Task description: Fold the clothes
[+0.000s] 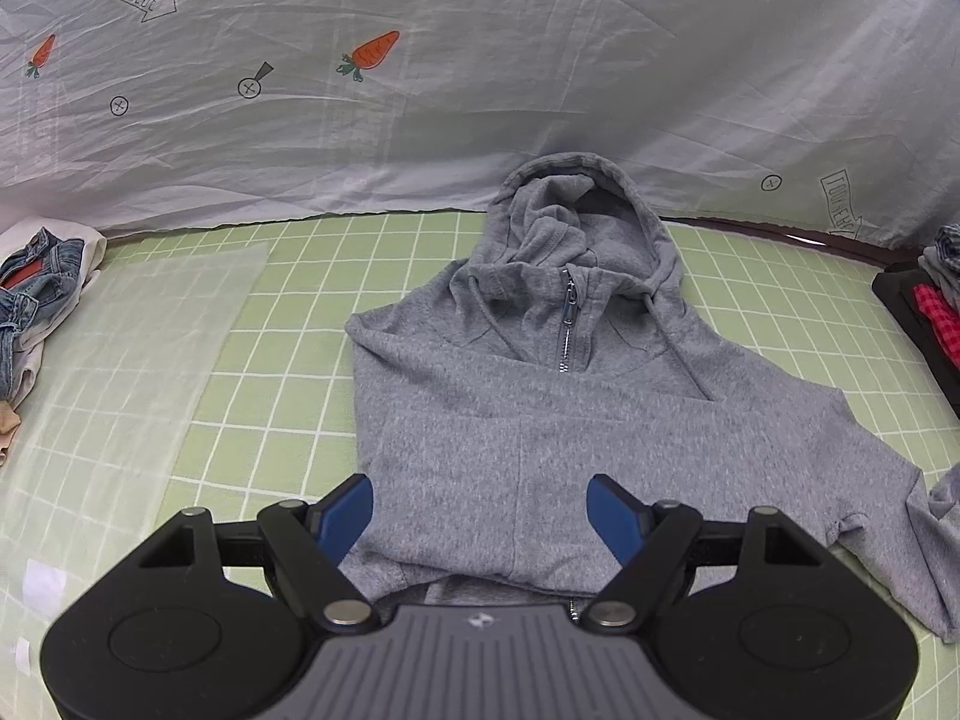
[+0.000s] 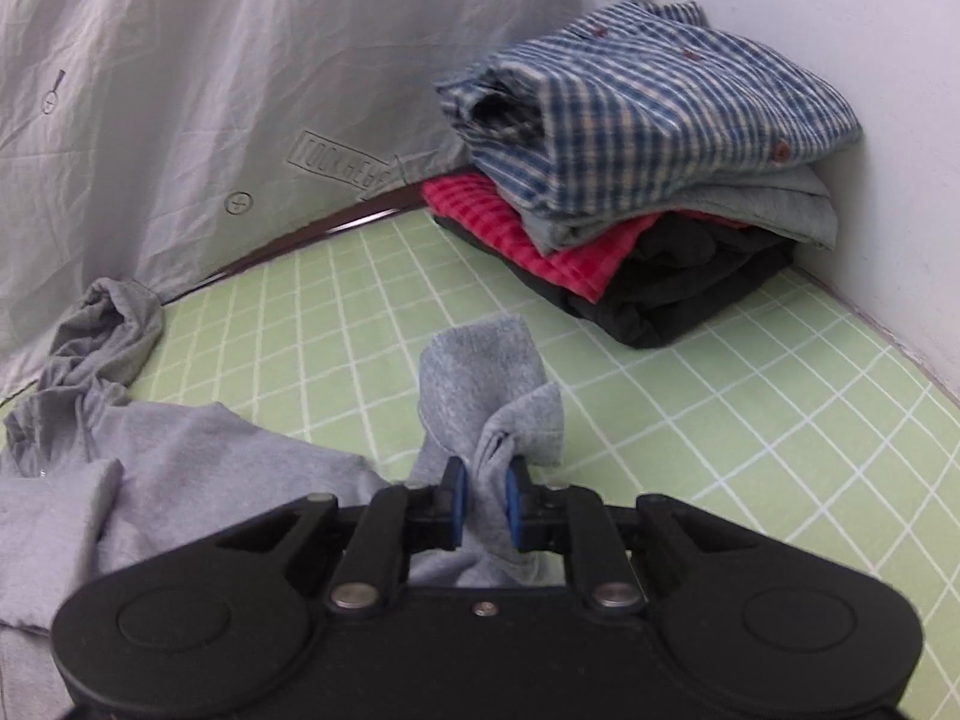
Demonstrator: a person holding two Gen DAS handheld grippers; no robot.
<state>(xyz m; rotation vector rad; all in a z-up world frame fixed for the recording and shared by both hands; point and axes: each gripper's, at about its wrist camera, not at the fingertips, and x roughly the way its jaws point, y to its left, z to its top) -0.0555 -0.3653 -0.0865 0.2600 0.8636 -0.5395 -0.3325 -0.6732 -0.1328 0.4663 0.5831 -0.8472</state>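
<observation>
A grey zip hoodie [image 1: 528, 408] lies front up on the green grid mat [image 1: 288, 312], hood toward the back sheet. Its left sleeve is folded in across the body, and its right sleeve [image 1: 900, 480] trails off to the right. My left gripper [image 1: 480, 510] hovers over the hoodie's lower body, open, with nothing between its blue pads. In the right wrist view my right gripper [image 2: 485, 501] is shut on the bunched cuff of the grey sleeve [image 2: 489, 384], which stands up above the mat [image 2: 720, 396]. The hoodie's body [image 2: 180, 462] lies to the left.
A stack of folded clothes [image 2: 636, 138], blue check on top over red and black, sits in the back right corner by a white wall. Crumpled denim [image 1: 36, 282] lies at the mat's left edge beside a translucent sheet [image 1: 132, 360]. A printed white cloth [image 1: 420, 90] hangs behind.
</observation>
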